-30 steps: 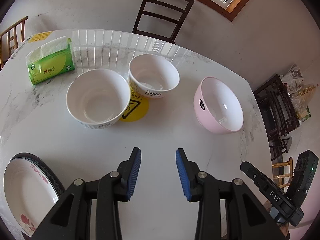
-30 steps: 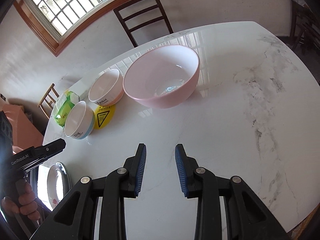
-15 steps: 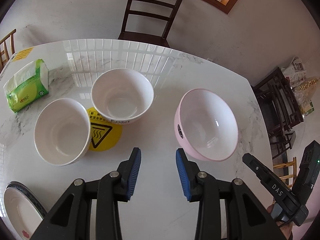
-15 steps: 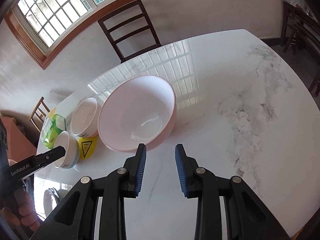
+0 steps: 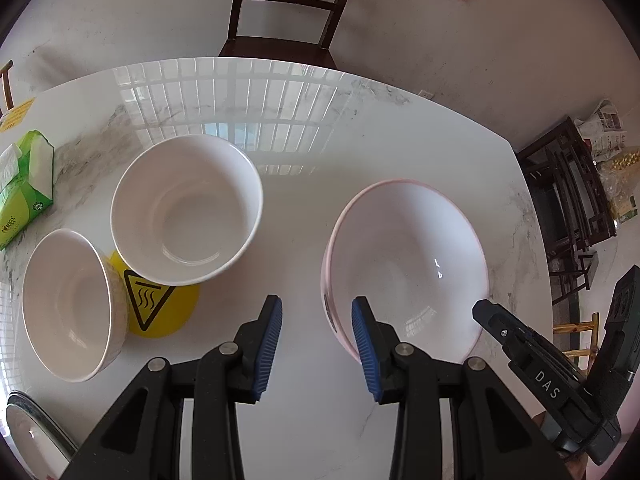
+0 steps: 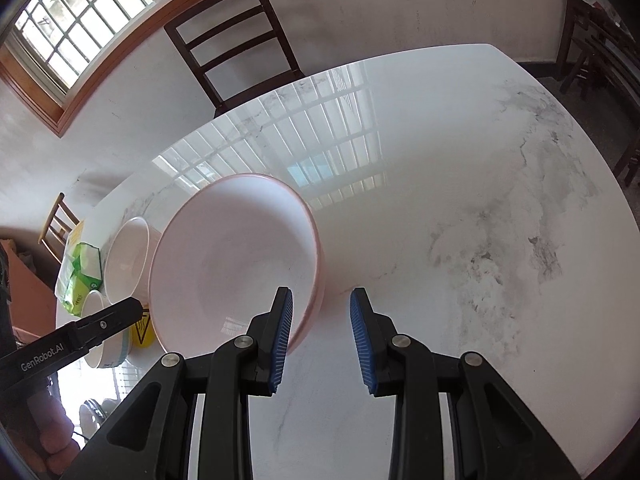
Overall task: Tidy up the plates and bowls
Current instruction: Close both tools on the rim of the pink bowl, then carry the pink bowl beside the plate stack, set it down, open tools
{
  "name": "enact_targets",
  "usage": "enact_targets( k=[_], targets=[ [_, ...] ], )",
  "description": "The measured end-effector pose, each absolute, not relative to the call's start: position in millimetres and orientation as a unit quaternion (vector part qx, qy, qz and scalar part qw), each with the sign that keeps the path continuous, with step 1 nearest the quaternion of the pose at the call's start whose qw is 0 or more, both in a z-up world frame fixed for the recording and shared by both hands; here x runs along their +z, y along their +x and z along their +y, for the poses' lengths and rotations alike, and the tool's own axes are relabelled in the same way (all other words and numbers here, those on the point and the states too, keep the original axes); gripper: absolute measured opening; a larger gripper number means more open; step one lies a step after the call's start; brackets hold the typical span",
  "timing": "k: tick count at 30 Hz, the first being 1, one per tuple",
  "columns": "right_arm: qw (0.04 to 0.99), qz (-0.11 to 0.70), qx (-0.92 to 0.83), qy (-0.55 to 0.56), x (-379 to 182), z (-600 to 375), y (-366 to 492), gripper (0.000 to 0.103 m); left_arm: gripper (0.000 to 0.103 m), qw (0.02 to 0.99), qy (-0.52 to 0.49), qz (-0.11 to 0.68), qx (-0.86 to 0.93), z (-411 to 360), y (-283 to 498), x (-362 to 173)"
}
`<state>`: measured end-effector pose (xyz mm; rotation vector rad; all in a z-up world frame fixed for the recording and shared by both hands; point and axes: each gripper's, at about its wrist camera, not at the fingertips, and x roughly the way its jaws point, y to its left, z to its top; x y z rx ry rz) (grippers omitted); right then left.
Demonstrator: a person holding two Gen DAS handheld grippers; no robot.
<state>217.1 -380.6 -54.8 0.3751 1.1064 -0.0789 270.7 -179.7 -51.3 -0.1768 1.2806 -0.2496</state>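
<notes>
Left wrist view: a glossy white marble-veined worktop is shown, with a dark slatted chair behind it against a pale wall. The left tongs and right tongs are held parted and empty. A round pink bowl is set between them, beside two smooth white bowls.

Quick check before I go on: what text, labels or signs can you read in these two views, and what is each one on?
"DAS": on the right gripper, seen from the left wrist.
"GenRobot.AI": on the left gripper, seen from the right wrist.
Hot-surface warning sign, black triangle with wavy lines, no words: on the yellow round mat.
Print on the green tissue pack: too small to read.
Dark mark on the pink bowl outer wall: unreadable.
</notes>
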Motion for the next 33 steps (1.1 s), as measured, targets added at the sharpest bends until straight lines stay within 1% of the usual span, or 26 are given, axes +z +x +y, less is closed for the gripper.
enact_targets(
  k=[14,16,18,19,20,21,22,33],
  targets=[
    [0.820,0.544,-0.042,0.173,-76,-376,240,0.029,0.037,0.779,-0.077,0.612,-0.116,-187,283,-78],
    [0.821,0.545,-0.043,0.167,-77,-374,241,0.027,0.037,0.775,-0.075,0.615,-0.120,-188,284,-80],
    [0.820,0.546,-0.044,0.165,-78,-372,242,0.021,0.037,0.775,-0.078,0.614,-0.126,-187,283,-81],
    [0.819,0.548,-0.042,0.167,-79,-371,242,0.019,0.035,0.775,-0.078,0.614,-0.128,-186,283,-82],
    [0.818,0.549,-0.043,0.167,-81,-371,242,0.017,0.027,0.775,-0.078,0.614,-0.131,-186,283,-83],
    [0.818,0.548,-0.045,0.167,-81,-371,242,0.015,0.024,0.772,-0.081,0.615,-0.138,-186,282,-83],
    [0.818,0.548,-0.047,0.166,-82,-371,241,0.014,0.016,0.768,-0.084,0.618,-0.146,-187,281,-84],
    [0.824,0.539,-0.044,0.169,-69,-360,221,0.011,0.016,0.775,-0.078,0.611,-0.141,-177,264,-72]
  ],
)
